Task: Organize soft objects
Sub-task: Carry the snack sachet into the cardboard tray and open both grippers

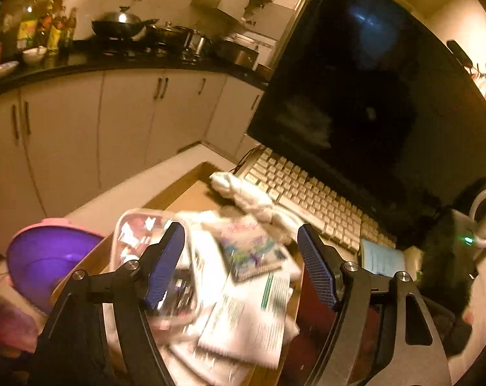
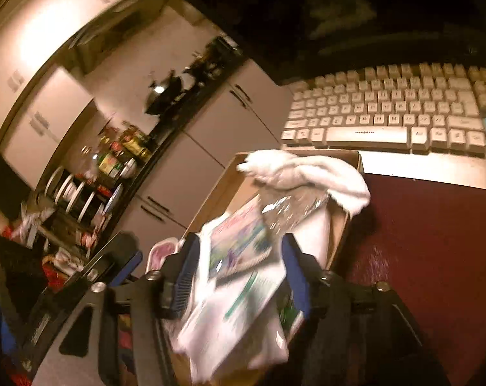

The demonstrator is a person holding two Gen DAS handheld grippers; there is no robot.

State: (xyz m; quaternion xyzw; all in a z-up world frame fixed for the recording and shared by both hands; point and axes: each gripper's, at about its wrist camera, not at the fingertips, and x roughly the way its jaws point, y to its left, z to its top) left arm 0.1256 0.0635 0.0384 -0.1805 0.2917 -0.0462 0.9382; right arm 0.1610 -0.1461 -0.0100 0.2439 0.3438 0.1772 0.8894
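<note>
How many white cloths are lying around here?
1 for sure: a white cloth draped over the cardboard box's far rim, beside the keyboard. Others may be hidden under the papers inside.

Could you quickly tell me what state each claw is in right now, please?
Left claw: open, holding nothing.
Right claw: open, holding nothing.

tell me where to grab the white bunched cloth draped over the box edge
Pinch the thick bunched middle of the white bunched cloth from above, jaws across its long ridge. It lies humped over the brown cardboard box rim beside the beige keyboard, so its raised fold is probably easiest.
</note>
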